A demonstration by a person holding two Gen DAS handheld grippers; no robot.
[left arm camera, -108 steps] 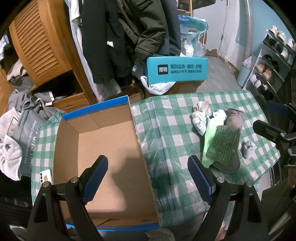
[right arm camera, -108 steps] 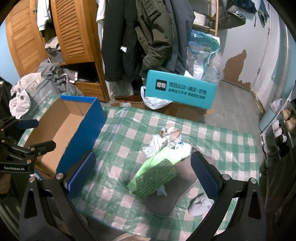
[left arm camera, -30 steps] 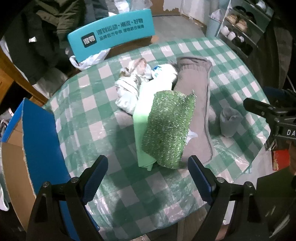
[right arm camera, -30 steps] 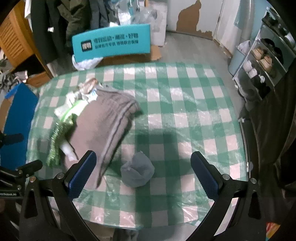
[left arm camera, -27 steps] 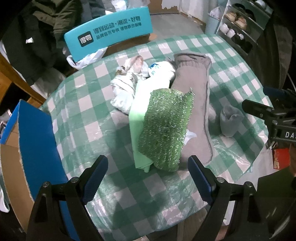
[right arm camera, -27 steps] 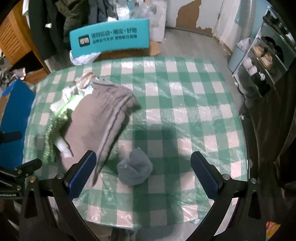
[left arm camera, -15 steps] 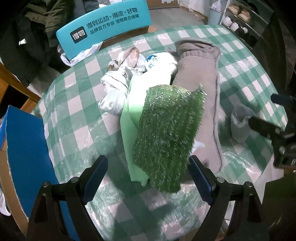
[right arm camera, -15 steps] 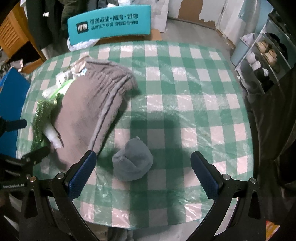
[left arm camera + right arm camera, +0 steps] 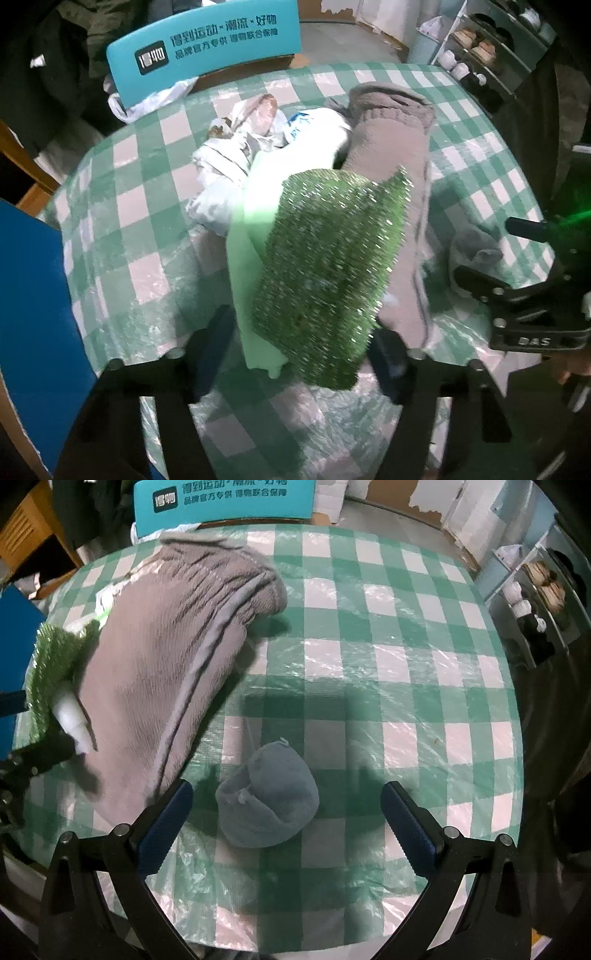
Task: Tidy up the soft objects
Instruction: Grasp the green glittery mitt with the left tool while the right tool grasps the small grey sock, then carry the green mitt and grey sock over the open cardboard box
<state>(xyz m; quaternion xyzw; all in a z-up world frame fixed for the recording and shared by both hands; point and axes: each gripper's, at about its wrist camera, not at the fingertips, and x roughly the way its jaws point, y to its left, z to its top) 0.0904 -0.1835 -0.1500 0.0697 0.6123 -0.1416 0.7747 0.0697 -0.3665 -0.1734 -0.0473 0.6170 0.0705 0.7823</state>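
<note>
Glittery green cloth (image 9: 325,266) atop ribbed grey knit (image 9: 173,657)

Glittery green scrub cloth (image 9: 328,254); ribbed grey knit (image 9: 173,657); glossy plastic-covered tablecloth (image 9: 399,664).

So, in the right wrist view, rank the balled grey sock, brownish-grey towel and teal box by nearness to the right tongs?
1. Balled grey sock, between the right tongs.
2. Brownish-grey towel, upper left.
3. Teal box, beyond the table's far edge.
</note>
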